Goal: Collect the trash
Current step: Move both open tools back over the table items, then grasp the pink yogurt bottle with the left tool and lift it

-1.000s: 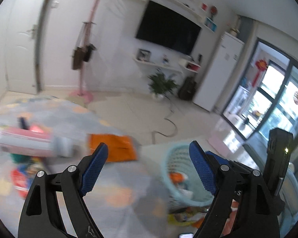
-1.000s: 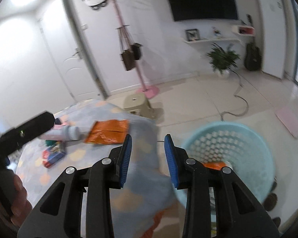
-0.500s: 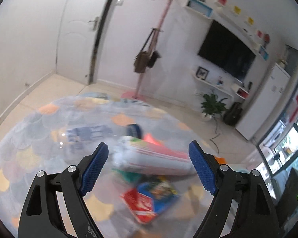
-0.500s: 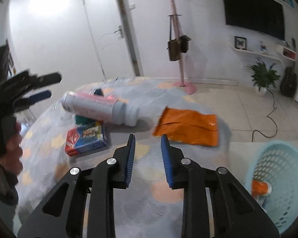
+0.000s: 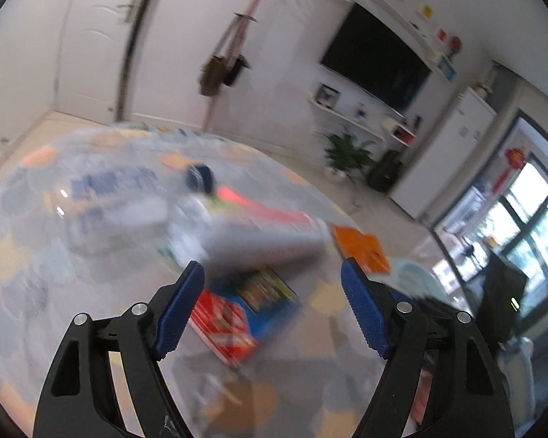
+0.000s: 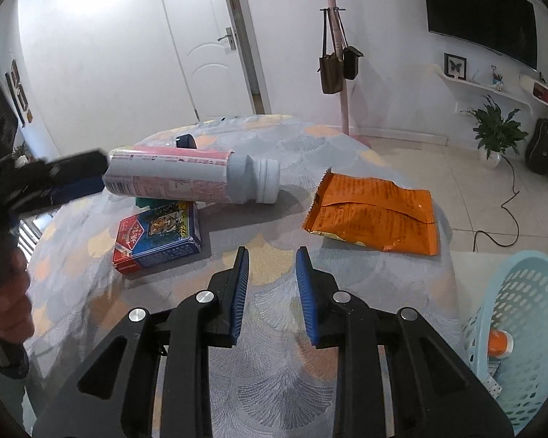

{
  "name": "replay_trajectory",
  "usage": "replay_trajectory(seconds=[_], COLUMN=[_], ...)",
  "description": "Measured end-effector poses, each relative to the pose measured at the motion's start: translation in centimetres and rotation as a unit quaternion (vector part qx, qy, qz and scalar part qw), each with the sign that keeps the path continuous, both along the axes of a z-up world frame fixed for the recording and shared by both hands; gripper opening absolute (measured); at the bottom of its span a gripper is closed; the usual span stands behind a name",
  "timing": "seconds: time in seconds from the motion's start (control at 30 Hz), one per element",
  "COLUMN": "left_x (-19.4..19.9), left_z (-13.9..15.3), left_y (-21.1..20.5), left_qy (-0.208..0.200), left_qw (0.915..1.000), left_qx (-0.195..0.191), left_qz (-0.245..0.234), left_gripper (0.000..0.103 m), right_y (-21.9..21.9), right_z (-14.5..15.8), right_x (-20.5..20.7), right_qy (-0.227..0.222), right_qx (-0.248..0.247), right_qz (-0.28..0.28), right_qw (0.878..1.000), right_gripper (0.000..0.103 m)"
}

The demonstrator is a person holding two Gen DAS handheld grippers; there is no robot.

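Observation:
A white and pink bottle [image 6: 190, 177] lies on its side on the round table [image 6: 274, 383], over a red and blue box [image 6: 159, 237]. An orange snack bag [image 6: 376, 213] lies to the right. A clear water bottle with a dark cap [image 5: 109, 197] lies behind, blurred. My left gripper [image 5: 272, 310] is open above the box and is visible at the left in the right wrist view [image 6: 73, 179], near the white bottle's base. My right gripper [image 6: 272, 292] is empty, its jaws a narrow gap apart, over the tablecloth. The light blue basket [image 6: 522, 314] stands low right.
An orange cup [image 6: 498, 343] lies in the basket. A pink coat stand with bags [image 6: 338, 62] stands behind the table. A plant [image 6: 495, 133], a guitar [image 6: 540, 146] and a floor cable [image 6: 507, 215] are at the right. A white door [image 6: 201, 47] is behind.
The left gripper has moved closer to the box and white bottle, and its view is now blurred. The right gripper has moved in over the table, bringing the trash nearer.

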State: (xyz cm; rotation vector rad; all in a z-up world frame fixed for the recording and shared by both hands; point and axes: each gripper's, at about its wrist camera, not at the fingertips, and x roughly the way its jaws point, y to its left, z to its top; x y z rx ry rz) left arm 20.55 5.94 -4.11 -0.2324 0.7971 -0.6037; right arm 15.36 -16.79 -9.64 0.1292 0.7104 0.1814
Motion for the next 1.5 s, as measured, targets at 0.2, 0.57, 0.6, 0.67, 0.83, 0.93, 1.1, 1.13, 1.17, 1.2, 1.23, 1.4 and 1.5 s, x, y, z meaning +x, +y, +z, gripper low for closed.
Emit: replay_trajectory(seconds=[0.2, 0.57, 0.6, 0.67, 0.83, 0.93, 1.1, 1.13, 1.17, 1.2, 1.23, 1.4, 1.5], left_x=[-3.1, 6.9, 7.7, 8.8, 8.2, 6.1, 4.8, 5.0, 5.4, 5.8, 6.3, 7.2, 6.9], left_z=[0.2, 2.8, 2.7, 2.2, 0.4, 0.1, -1.3, -1.6, -2.1, -2.5, -3.0, -3.8, -3.3], left_y=[-1.4, -2.5, -3.3, -5.0, -6.4, -6.7, -8.6, -8.8, -9.1, -9.2, -9.2, -9.5, -9.9], left_qy=[-0.011, -0.044, -0.038, -0.036, -0.002, 0.015, 0.043, 0.047, 0.054, 0.06, 0.073, 0.086, 0.087], left_qw=[0.9985, 0.9938, 0.9929, 0.9871, 0.9737, 0.9633, 0.949, 0.9484, 0.9486, 0.95, 0.9529, 0.962, 0.9665], left_qx=[0.028, 0.101, 0.107, 0.144, 0.204, 0.236, 0.273, 0.276, 0.278, 0.276, 0.266, 0.239, 0.224], left_qz=[-0.045, -0.017, -0.034, -0.059, -0.1, -0.128, -0.152, -0.149, -0.141, -0.133, -0.127, -0.1, -0.09], left_gripper=[0.075, 0.083, 0.083, 0.082, 0.081, 0.081, 0.081, 0.08, 0.078, 0.077, 0.076, 0.072, 0.051], right_y=[-0.2, -0.2, -0.1, 0.0, 0.0, 0.0, -0.2, -0.3, -0.3, -0.4, -0.4, -0.6, -0.6], right_z=[0.0, -0.1, -0.2, -0.3, -0.4, -0.3, -0.4, -0.4, -0.4, -0.5, -0.5, -0.5, -0.4], right_x=[-0.2, 0.0, 0.1, 0.1, 0.1, 0.1, -0.1, -0.2, -0.2, -0.2, -0.2, -0.2, -0.3], right_qy=[-0.002, 0.001, 0.003, 0.005, 0.005, 0.002, -0.002, -0.002, -0.002, -0.002, -0.001, 0.002, -0.003], right_qx=[0.008, 0.013, 0.013, 0.012, 0.017, 0.021, 0.025, 0.025, 0.026, 0.028, 0.03, 0.036, 0.033], right_qz=[-0.002, 0.002, 0.003, 0.005, 0.008, 0.01, 0.005, 0.004, 0.004, 0.004, 0.004, 0.004, 0.001], right_qw=[1.0, 1.0, 1.0, 1.0, 1.0, 1.0, 1.0, 1.0, 1.0, 1.0, 1.0, 0.999, 0.999], right_gripper=[0.024, 0.024, 0.024, 0.024, 0.024, 0.024, 0.024, 0.024, 0.024, 0.024, 0.024, 0.024, 0.024])
